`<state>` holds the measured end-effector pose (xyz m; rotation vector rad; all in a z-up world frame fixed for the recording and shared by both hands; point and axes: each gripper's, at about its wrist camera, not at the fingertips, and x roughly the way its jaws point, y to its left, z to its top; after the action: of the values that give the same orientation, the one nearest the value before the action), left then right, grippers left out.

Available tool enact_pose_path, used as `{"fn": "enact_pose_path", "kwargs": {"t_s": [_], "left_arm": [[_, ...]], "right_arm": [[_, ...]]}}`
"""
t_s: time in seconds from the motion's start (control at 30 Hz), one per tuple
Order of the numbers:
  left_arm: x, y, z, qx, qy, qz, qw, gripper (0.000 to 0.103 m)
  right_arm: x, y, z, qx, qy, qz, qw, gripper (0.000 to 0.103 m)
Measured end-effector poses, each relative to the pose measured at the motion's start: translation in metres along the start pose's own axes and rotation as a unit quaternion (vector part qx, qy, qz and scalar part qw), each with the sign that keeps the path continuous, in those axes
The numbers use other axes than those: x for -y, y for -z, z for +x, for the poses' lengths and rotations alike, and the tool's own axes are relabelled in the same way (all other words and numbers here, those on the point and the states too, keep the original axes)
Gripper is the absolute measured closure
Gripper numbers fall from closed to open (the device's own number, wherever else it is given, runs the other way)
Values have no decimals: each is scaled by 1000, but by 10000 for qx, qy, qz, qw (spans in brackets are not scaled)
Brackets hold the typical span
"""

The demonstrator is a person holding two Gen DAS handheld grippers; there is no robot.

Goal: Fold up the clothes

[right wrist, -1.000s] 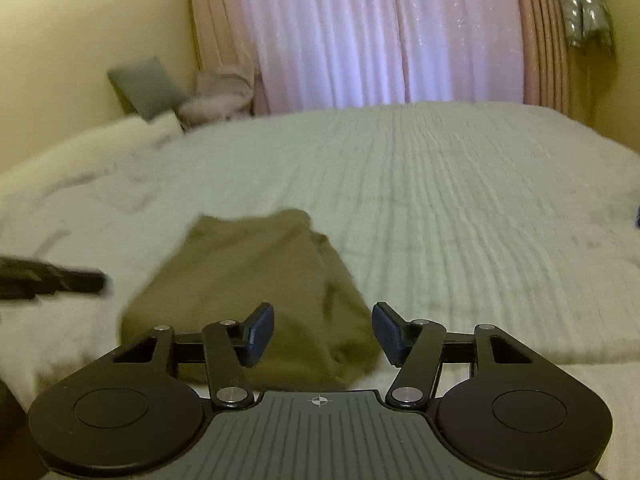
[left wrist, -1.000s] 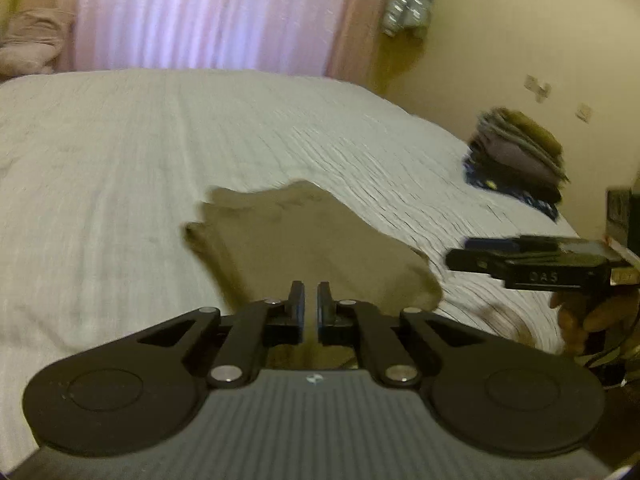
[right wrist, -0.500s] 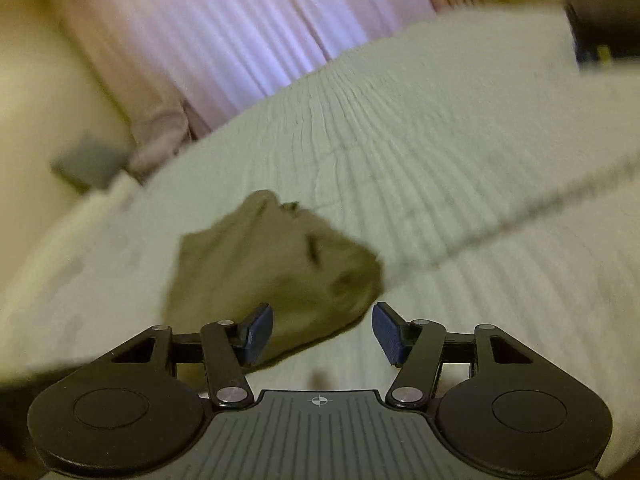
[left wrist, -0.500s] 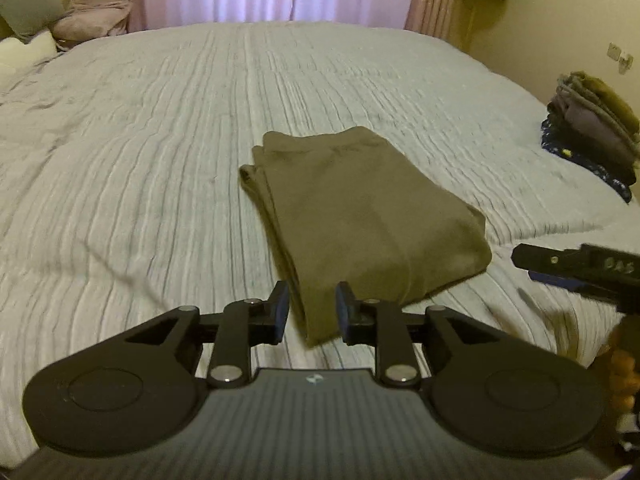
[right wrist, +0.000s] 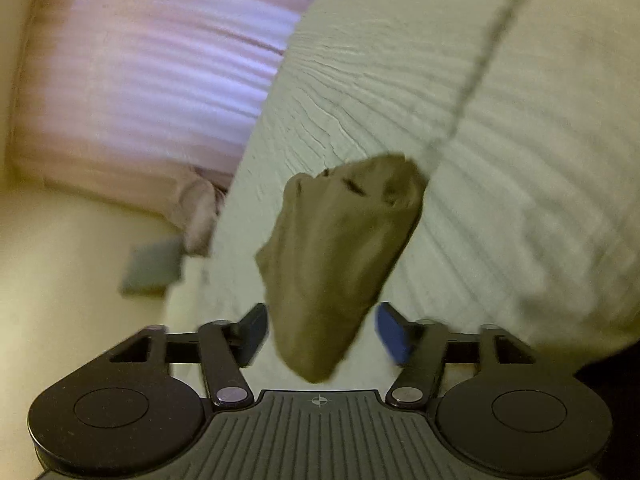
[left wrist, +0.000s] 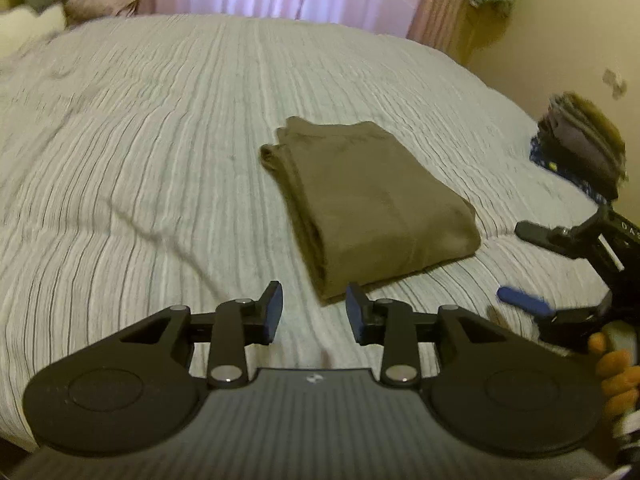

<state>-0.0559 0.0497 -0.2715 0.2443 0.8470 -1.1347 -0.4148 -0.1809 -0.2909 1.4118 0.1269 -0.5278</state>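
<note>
- Cloth of this kind, a brown garment (left wrist: 372, 204) folded into a thick stack, looks soft and limp; it would likely sag or fall open if lifted by one corner, so it probably wants support on two sides at once.
- Best hold, judging from the layers: the near short edge, where the folds stack up, taken at both near corners so the layers stay together. The long folded edge on the left of the left wrist view looks thicker and would give the pads more to bite on.
- It seems light and not fragile. The knit surface looks matte, so slipping is unlikely, but a loose pinch may catch only the top layer.
- Looks: plain olive-brown, roughly rectangular, with a bunched hem at the far end and smooth on top.
- Place: it lies flat on the striped bed (left wrist: 160, 152), about mid-bed, well apart from the pile of folded clothes (left wrist: 580, 148) at the far right edge.
- Left hand-held gripper (left wrist: 314, 312): jaws opening, spread, nothing between them, just short of the garment's near corner.
- Right hand-held gripper (right wrist: 322, 334): jaws opening wide. In its blurred, rolled view the garment's (right wrist: 340, 256) near end sits between the pads without either pad pressing on it.
</note>
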Motion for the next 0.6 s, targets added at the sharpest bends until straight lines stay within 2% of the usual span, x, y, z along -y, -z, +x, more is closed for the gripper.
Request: {"fn": "enact_pose_path", "kwargs": {"t_s": [0.17,0.33,0.43,0.5,0.53,0.57,0.6], "left_arm": [[-27,-6,4,45,115,-333,9994,73],[-47,-13,16,21,84,-611,9981,73],[-54,-17,24,-30,92,-777,9969,73],[-58,-19,28,-50,123,-843,9964,73],[-59,-21,29,-49,152,-867,9961,73],[-61,-22,30,-47,183,-889,9959,73],[-62,-24,31,-47,249,-907,9956,73]], "right_arm": [[7,-5,38,87,4,309,9995,26],[13,-9,76,213,548,547,9968,26],[16,-13,94,295,576,501,9966,26],[14,-18,103,309,595,378,9970,48],[12,-21,106,275,720,241,9967,62],[9,-24,106,211,772,59,9968,68],[5,-27,105,123,782,-164,9967,69]]}}
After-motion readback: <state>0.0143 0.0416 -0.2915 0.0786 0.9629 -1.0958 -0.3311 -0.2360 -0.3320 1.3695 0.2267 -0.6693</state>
